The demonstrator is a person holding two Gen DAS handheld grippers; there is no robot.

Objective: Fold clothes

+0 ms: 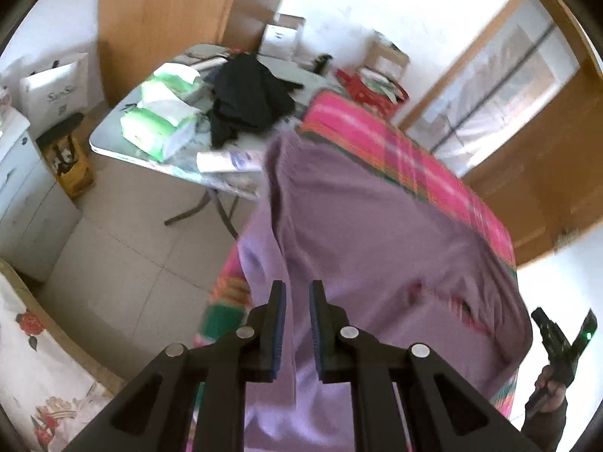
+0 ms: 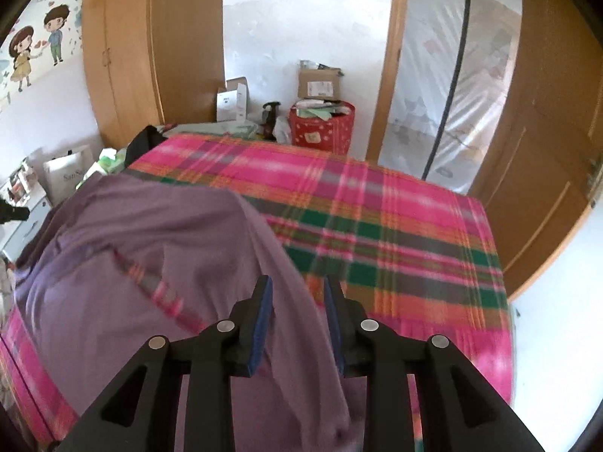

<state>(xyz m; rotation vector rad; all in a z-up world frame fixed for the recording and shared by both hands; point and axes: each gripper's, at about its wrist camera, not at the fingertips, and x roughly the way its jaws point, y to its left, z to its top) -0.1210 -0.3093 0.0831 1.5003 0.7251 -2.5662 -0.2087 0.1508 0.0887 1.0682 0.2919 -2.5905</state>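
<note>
A purple garment (image 1: pixel 377 248) lies spread over a pink plaid blanket (image 1: pixel 414 158) on a raised surface; it also shows in the right wrist view (image 2: pixel 150 248) on the blanket (image 2: pixel 377 226). My left gripper (image 1: pixel 297 293) hovers over the garment's left part, jaws a little apart with only cloth seen behind the gap. My right gripper (image 2: pixel 296 290) is over the garment's right edge, jaws apart, nothing between them. The right gripper also shows at the far right of the left wrist view (image 1: pixel 561 335). Both views are motion-blurred.
A folding table (image 1: pixel 113 150) to the left holds a black garment (image 1: pixel 248 98), green tissue packs (image 1: pixel 162 120) and papers. A red bin (image 2: pixel 324 128), boxes (image 2: pixel 320 83), wooden wardrobe (image 2: pixel 150 45) and a white shopping bag (image 1: pixel 56 90) stand around.
</note>
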